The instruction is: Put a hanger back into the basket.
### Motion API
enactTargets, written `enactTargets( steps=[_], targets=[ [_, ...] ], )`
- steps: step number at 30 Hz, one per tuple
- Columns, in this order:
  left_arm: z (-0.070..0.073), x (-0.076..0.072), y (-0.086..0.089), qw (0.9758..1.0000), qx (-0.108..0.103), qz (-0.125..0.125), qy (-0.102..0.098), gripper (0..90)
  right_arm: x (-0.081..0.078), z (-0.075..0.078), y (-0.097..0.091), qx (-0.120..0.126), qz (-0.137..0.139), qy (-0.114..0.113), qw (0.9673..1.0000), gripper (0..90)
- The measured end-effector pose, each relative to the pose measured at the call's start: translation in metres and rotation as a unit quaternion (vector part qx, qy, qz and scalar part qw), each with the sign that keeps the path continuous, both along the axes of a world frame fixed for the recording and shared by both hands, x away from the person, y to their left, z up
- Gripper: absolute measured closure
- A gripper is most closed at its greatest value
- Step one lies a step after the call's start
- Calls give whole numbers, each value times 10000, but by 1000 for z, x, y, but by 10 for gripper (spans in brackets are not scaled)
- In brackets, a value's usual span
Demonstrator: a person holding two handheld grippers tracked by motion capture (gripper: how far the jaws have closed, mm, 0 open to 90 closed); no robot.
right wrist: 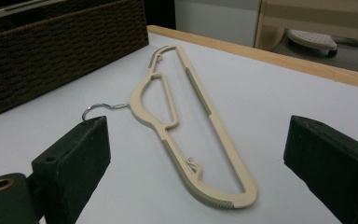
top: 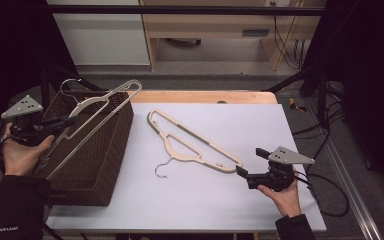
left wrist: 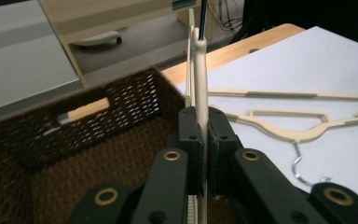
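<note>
— High view first: where do we have the two hangers?

— Our left gripper (top: 65, 121) has its jaws clamped on one beige hanger (top: 100, 107), held tilted over the wicker basket (top: 92, 165) at the counter's left edge, we judge so it can drop inside. In the left gripper view the jaws pinch that bar edge-on, above the basket's open mouth.

— And the second hanger (top: 192, 142)?

— It lies flat mid-counter on the white mat (top: 260, 125), its hook toward the near edge. Our right gripper (top: 250, 162) sits just off its right-hand end, jaws spread wide with nothing between them, probably lined up to grasp it.
</note>
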State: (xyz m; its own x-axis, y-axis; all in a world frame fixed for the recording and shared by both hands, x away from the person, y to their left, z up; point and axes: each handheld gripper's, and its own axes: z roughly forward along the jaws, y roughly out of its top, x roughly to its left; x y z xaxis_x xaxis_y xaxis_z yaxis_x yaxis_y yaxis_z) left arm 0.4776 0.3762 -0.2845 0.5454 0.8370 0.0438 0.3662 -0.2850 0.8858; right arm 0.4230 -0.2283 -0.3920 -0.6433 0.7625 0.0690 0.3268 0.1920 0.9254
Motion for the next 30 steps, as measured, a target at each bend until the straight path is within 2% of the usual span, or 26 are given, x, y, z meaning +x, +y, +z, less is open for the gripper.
enactTargets(
  steps=[1,3,4,6,9,19,23,30],
  targets=[
    [0,0,3,10000,-85,29,-34,862,0,0,1,8,-11,6,10000,72],
    [1,1,6,9999,-90,7,-55,862,0,-1,1,-24,-15,13,10000,71],
    [2,2,8,10000,-48,14,-44,862,0,-1,1,-36,-16,10,10000,71],
    [3,4,9,9998,163,64,-29,862,1,-1,2,-29,-18,42,10000,67],
    [2,9,14,9993,325,144,92,862,1,-1,2,-47,16,47,10000,67],
    [-18,16,42,9991,121,135,378,862,1,-2,2,-64,11,56,10000,67],
    [-25,15,56,9983,85,232,531,862,2,-3,4,-88,30,88,9999,66],
    [-53,23,53,9960,118,244,855,861,3,-6,7,-108,56,147,9998,67]
  ],
)
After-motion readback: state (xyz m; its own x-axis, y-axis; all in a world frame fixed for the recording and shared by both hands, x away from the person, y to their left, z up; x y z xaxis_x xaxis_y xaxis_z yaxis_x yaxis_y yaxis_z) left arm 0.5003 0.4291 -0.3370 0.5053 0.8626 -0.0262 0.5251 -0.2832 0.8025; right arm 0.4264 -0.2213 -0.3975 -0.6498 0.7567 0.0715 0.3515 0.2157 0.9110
